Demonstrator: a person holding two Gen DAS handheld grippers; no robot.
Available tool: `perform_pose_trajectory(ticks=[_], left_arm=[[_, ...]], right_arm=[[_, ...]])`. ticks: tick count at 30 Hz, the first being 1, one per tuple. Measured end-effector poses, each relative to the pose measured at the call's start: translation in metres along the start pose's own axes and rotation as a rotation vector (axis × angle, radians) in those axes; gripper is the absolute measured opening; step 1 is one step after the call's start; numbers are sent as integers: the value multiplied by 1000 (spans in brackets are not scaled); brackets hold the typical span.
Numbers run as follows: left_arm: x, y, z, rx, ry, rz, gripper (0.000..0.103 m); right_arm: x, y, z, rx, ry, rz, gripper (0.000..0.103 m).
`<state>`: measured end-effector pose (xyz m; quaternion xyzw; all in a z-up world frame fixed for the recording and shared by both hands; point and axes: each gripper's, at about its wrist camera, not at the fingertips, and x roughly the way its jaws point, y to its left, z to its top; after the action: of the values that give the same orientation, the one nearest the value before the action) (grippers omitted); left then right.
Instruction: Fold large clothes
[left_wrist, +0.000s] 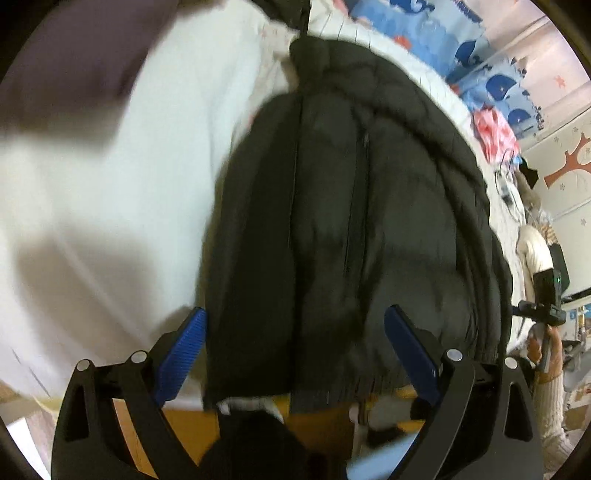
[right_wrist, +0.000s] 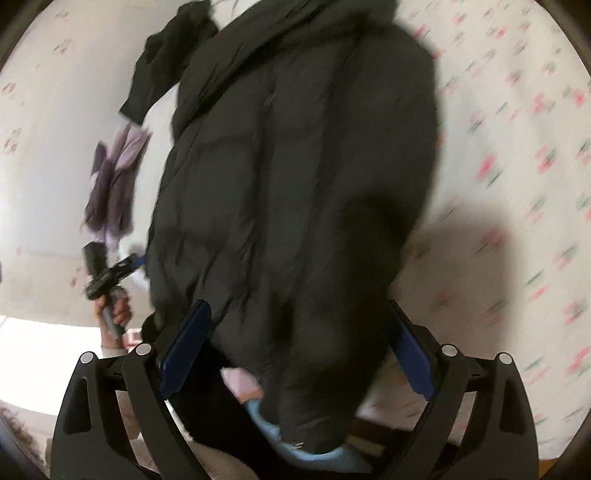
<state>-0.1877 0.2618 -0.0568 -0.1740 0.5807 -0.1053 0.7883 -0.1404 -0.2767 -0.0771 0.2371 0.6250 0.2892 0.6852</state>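
Observation:
A large black quilted puffer jacket (left_wrist: 354, 206) lies along a white bed, its hem hanging over the near edge. My left gripper (left_wrist: 295, 325) is open, its blue pads on either side of the hem, above it. In the right wrist view the same jacket (right_wrist: 295, 177) fills the middle. My right gripper (right_wrist: 299, 321) is open over the jacket's lower end, holding nothing. The left gripper (right_wrist: 110, 273) also shows there at the jacket's left edge, held in a hand.
The bed has a white floral sheet (right_wrist: 517, 147). A purple garment (right_wrist: 114, 184) and a dark cloth (right_wrist: 162, 62) lie left of the jacket. Blue whale-print bedding (left_wrist: 461, 48) and a pink item (left_wrist: 495, 129) sit at the far right. The other gripper's handle (left_wrist: 546, 295) is right.

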Motion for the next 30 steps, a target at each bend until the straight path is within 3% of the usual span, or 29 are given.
perform_pose_trajectory(ticks=[3, 5, 6, 7, 9, 10, 14, 18, 22, 25, 27, 29, 30], left_arm=[[8, -2, -19, 5, 27, 4, 92], [8, 2, -23, -21, 15, 6, 87], [9, 4, -24, -57, 4, 0, 69], [11, 4, -23, -72, 9, -16, 41], [7, -1, -20, -99, -8, -37, 26], [5, -8, -18, -87, -22, -20, 19], [-25, -33, -6, -58, -101, -22, 13], [-76, -62, 5, -47, -194, -132, 13], [-119, -90, -1, -3, -249, -250, 13], [-142, -105, -25, 65, -235, -309, 13], [-143, -109, -51, 142, -180, -315, 13], [-136, -105, -74, 214, -111, -308, 14], [-124, -99, -94, 270, -44, -284, 20]], right_arm=[[14, 6, -19, -16, -3, 3, 90], [14, 8, -27, -22, -70, 26, 86], [11, 5, -31, -13, -96, 44, 67], [9, 6, -32, 3, -135, 60, 39], [3, 11, -28, 11, -202, 94, 17], [-3, 14, -23, 7, -228, 117, 12], [-49, 51, -5, -65, -406, 229, 9], [-117, 93, 10, -146, -541, 277, 8], [-189, 112, 0, -205, -630, 308, 8], [-222, 107, -29, -237, -651, 288, 8], [-234, 91, -55, -242, -633, 249, 8], [-233, 62, -85, -228, -547, 206, 10], [-231, 46, -97, -212, -498, 166, 15]])
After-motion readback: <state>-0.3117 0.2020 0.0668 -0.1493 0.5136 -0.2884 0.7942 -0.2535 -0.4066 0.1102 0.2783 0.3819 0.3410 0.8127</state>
